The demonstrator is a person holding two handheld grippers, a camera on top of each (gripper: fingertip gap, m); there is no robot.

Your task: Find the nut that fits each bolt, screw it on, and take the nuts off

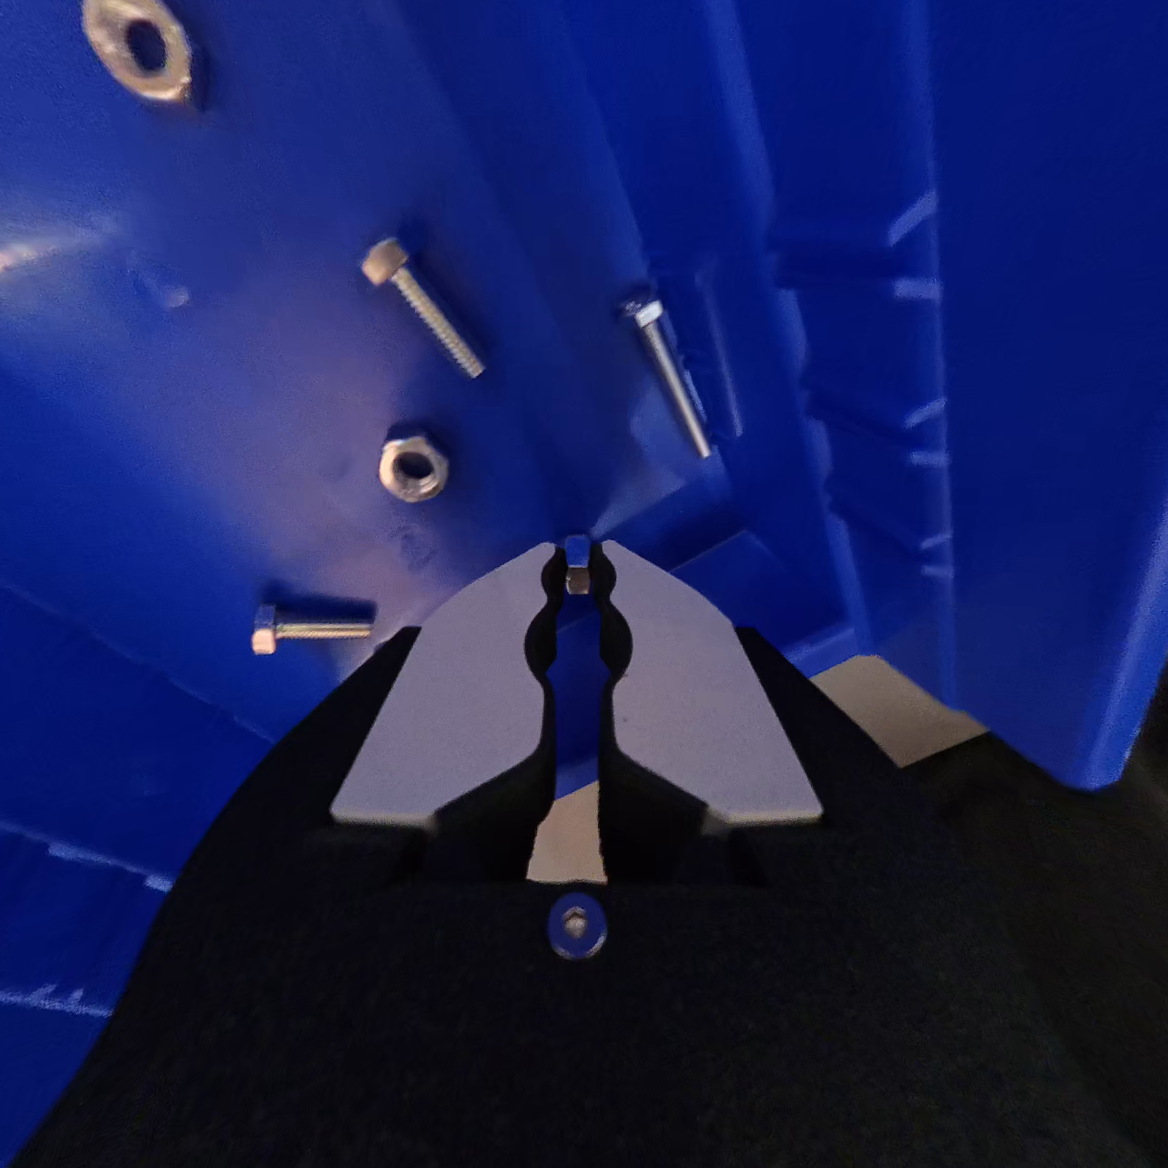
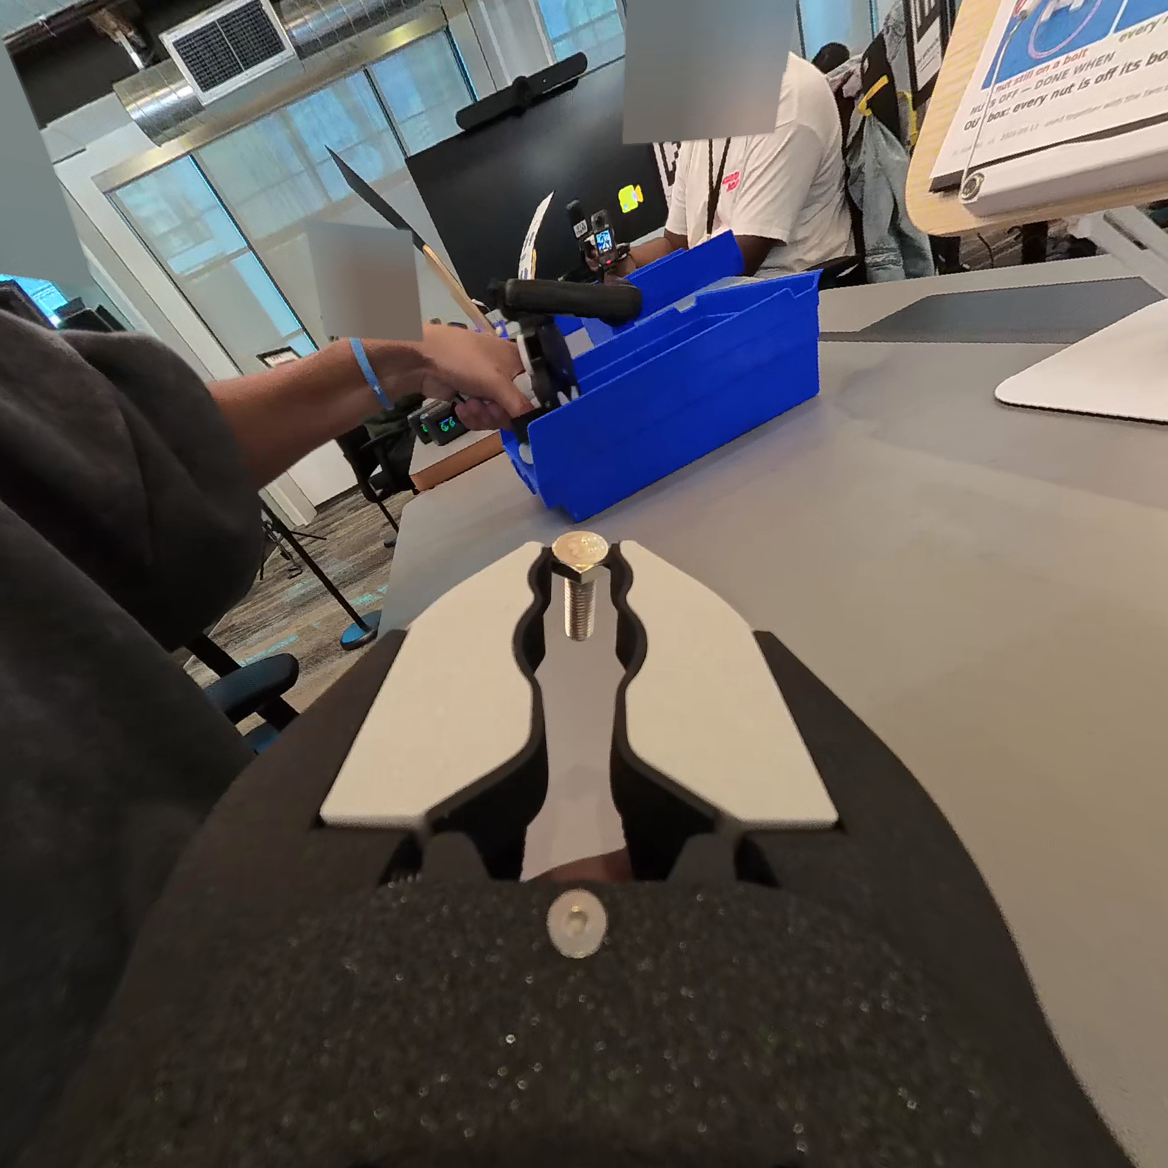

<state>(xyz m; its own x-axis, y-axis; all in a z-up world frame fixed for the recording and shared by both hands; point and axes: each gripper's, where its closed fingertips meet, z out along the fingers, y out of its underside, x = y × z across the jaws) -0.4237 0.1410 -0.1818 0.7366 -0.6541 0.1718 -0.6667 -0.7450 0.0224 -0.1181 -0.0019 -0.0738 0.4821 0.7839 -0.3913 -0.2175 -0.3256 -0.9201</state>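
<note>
I judge I am at the matching step: a bolt is in hand and I am fetching a nut to try on it. My right hand-held gripper point(image 2: 580, 559) is narrowed onto the hex bolt point(image 2: 579, 584), its tips pinching the head, the threaded shank pointing back toward the camera, above the grey table point(image 2: 885, 569). My left hand-held gripper point(image 1: 578, 556) is down inside the blue bin point(image 2: 670, 404), which sits toward the far edge of the table. Its jaws are nearly together, clamped on a small nut point(image 1: 577, 572) at the very tips, close to the bin floor. Loose in the bin lie a larger nut point(image 1: 414, 469), a socket-head bolt point(image 1: 420, 313), a slim long bolt point(image 1: 670, 376), a short hex bolt point(image 1: 310, 627) and a big nut point(image 1: 140, 49) in the far corner. Next I must lift the small nut clear and bring it to the shank end, squarely aligned. It looks small for this bolt, so a swap may follow.
</note>
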